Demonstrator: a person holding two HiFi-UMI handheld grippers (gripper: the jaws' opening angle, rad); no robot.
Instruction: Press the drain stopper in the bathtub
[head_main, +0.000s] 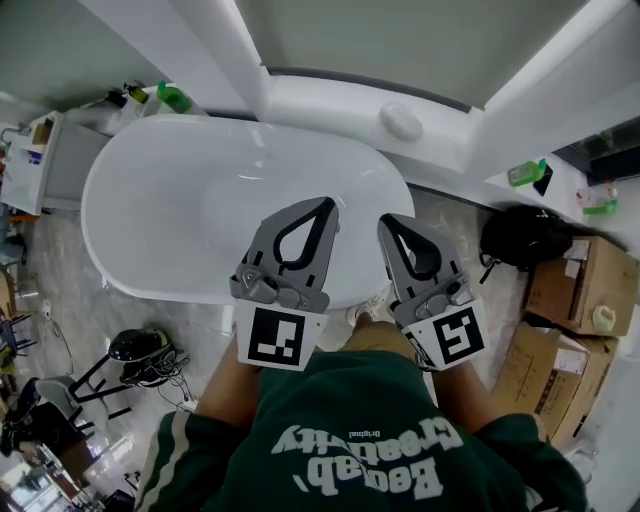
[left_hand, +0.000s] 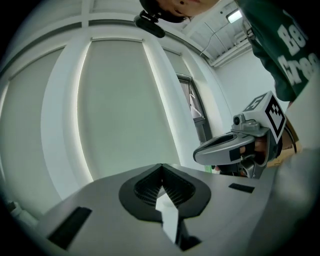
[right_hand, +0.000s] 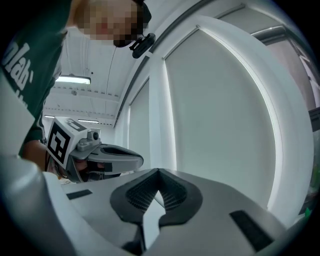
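Closest in, the left gripper (head_main: 328, 203) and the right gripper (head_main: 386, 221) are held side by side just above the person's green sweatshirt (head_main: 360, 440). Each has its jaws brought together at the tips with nothing between them. Each gripper's own view confirms this, and both look up at pale wall panels rather than down into the tub. That is the first hazard, as I judge it: neither gripper camera faces the target, so the reach down would be guided from the head view alone. Just beyond the tips lies the white bathtub (head_main: 190, 215), and the person stands outside its near rim. Reaching in calls for a long lean over the edge, during which a gripper could knock the rim or skid on the glossy basin floor. The drain stopper itself I cannot pick out, because the tub's interior reads as plain white with soft highlights. A press aimed on a guess could land beside the stopper, or glance off it at a slant without pushing it down. Farther off, a round white knob (head_main: 401, 121) sits on the ledge behind the tub and could be mistaken for the target. A green bottle (head_main: 173, 97) stands at the far left corner, well apart from the grippers.
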